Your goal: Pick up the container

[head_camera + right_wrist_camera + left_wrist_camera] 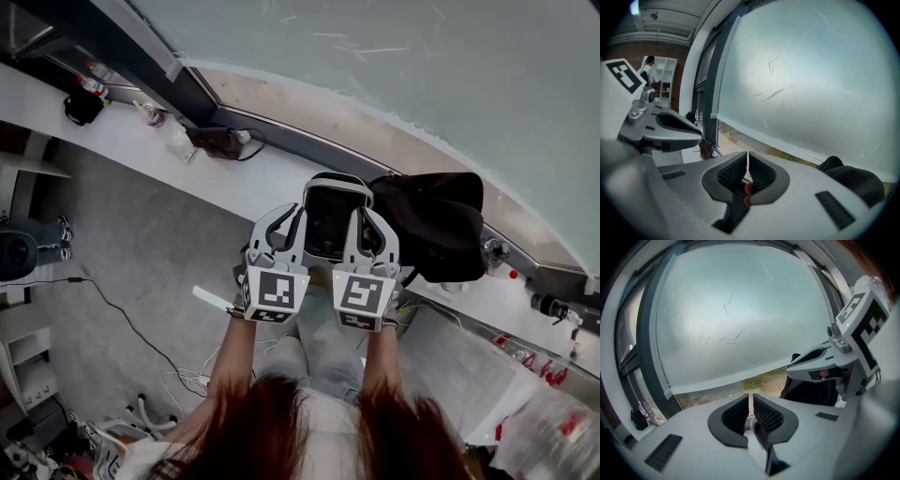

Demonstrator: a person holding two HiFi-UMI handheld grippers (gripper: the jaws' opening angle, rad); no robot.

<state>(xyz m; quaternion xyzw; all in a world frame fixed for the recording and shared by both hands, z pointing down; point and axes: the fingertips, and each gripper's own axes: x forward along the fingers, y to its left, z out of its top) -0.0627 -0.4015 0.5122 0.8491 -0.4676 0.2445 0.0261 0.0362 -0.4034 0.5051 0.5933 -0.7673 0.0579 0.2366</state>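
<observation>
1. Head view: my left gripper (284, 220) and right gripper (370, 220) hung side by side above the white surface (248, 183). The container (330, 217) showed between them, with a black bag (436, 230) to its right.
2. Left gripper view: jaws were closed together, empty.
3. Right gripper view: jaws likewise met, holding nothing.

1. Container (330, 220): boxy, with a pale rim, rounded corners and a dark face. I can't read any contents.
2. Pose: looks upright and square to me, with its top edge toward the window.
3. Place: on the white ledge (262, 178) below the window, near its front edge. A black bag (436, 225) sits right against its right side.
4. From the head view it sits between my left gripper (289, 217) and right gripper (366, 217). I can't tell whether either one touches it.
</observation>
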